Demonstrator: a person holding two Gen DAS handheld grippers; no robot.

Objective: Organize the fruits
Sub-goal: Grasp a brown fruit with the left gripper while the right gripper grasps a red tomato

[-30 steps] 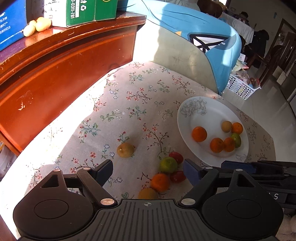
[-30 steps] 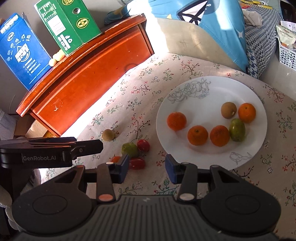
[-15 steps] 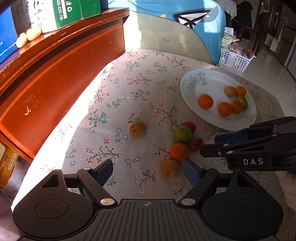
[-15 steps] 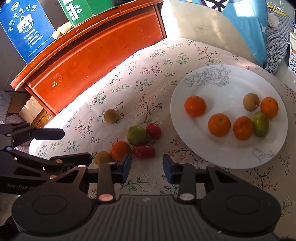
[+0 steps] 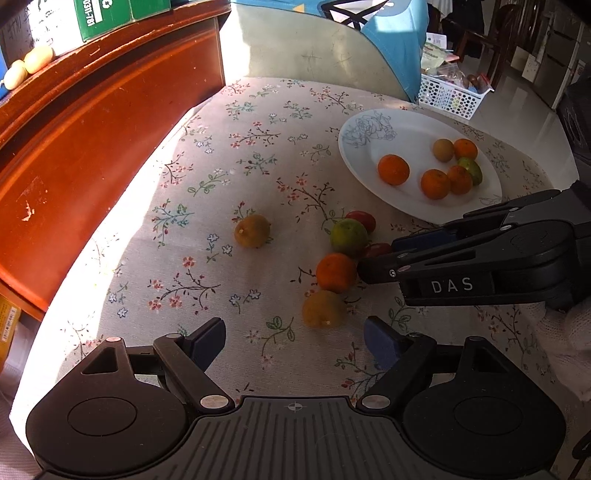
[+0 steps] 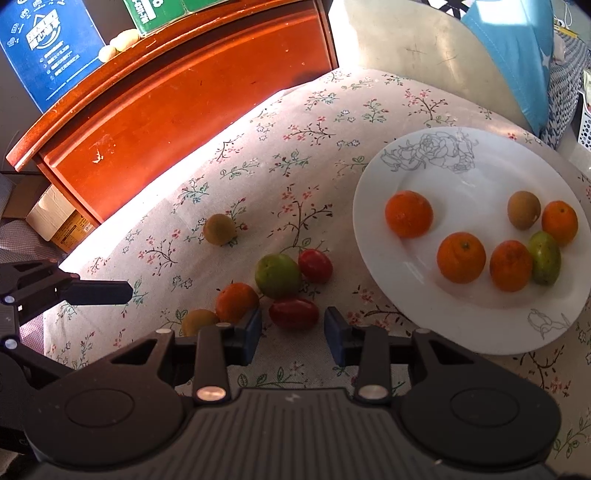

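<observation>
Crowding the upper left of both views, a red-brown wooden cabinet (image 6: 192, 122) is standing against the flowered tablecloth (image 5: 236, 155), with a green box (image 5: 122, 14) and a blue box (image 6: 48, 48) sitting on top of it. A white mesh basket (image 5: 450, 96) is showing at the upper right of the left wrist view. A white plate (image 6: 476, 162) is lying at the right, carrying 4 oranges, 1 brownish fruit and 1 green one. Loose fruit is clustering at the centre of the cloth: a green fruit (image 6: 277, 275), 2 glossy red oval ones, an orange (image 5: 336, 272) and a dull yellow-brown fruit (image 5: 324, 309), while another brownish fruit (image 5: 252, 230) is sitting apart to the left. The right gripper (image 6: 291, 334) is hovering low with its jaws apart and just been narrowing, the nearer red fruit (image 6: 293, 313) lying just ahead of the gap, untouched. The left gripper (image 5: 295, 341) is holding its jaws spread wide and empty, the yellow-brown fruit just beyond them.
</observation>
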